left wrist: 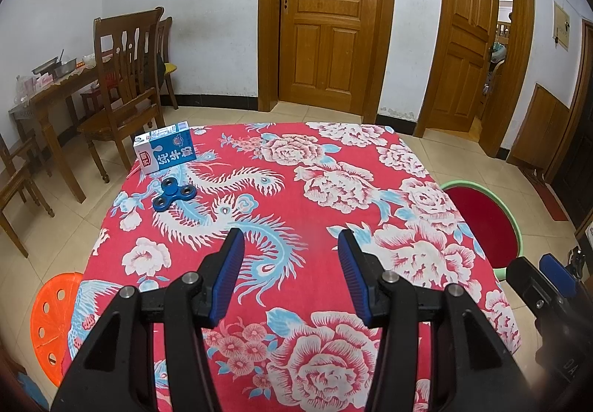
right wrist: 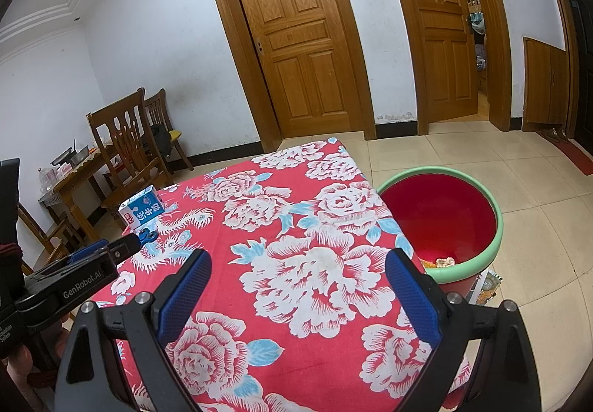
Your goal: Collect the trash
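A blue and white milk carton [left wrist: 167, 147] lies at the far left corner of the table with the red flowered cloth [left wrist: 318, 189]; it also shows in the right wrist view [right wrist: 142, 211]. A blue fidget spinner [left wrist: 173, 194] lies just in front of it. A red bin with a green rim [right wrist: 444, 215] stands on the floor at the table's right side, with some scraps at its bottom. My left gripper [left wrist: 292, 241] is open and empty over the near middle of the table. My right gripper [right wrist: 298, 263] is open and empty near the table's right edge.
An orange stool [left wrist: 50, 319] stands at the table's near left. Wooden chairs [left wrist: 122, 85] and a side table with dishes [left wrist: 48, 82] stand at the far left wall. Two wooden doors [left wrist: 326, 19] are behind. A packet [right wrist: 485, 287] lies on the floor by the bin.
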`<action>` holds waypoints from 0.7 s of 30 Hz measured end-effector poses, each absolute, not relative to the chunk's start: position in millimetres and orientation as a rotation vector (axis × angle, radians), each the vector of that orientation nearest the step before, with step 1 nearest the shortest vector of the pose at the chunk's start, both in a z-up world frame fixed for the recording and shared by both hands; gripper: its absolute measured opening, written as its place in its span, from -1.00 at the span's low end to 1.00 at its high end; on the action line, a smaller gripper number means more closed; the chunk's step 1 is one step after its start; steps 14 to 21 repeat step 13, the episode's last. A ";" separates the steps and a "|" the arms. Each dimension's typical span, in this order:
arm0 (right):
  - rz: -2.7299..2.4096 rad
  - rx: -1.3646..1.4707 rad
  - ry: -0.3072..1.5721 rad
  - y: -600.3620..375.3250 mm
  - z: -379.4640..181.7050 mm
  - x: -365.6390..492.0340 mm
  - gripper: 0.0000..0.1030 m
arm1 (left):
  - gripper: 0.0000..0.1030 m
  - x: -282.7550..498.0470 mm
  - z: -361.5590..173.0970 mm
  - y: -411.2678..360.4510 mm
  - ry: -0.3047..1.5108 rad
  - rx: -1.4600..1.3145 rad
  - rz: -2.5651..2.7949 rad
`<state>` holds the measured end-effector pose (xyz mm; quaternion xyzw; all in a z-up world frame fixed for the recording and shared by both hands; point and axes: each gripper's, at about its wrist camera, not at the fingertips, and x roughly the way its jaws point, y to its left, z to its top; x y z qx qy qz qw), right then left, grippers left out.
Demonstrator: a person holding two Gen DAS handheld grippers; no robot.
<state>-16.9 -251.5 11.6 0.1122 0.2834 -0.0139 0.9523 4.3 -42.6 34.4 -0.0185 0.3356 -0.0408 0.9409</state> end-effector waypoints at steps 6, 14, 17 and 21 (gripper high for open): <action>-0.028 0.229 0.578 -249.9 10.8 -17.5 0.88 | 0.01 2.7 33.0 -39.6 0.695 -0.039 -0.082; -0.031 0.231 0.587 -248.8 8.7 -17.5 0.88 | 0.01 6.2 28.1 -42.3 0.717 -0.035 -0.089; -0.031 0.231 0.587 -248.8 8.7 -17.5 0.88 | 0.01 6.2 28.1 -42.3 0.717 -0.035 -0.089; -0.031 0.231 0.587 -248.8 8.7 -17.5 0.88 | 0.01 6.2 28.1 -42.3 0.717 -0.035 -0.089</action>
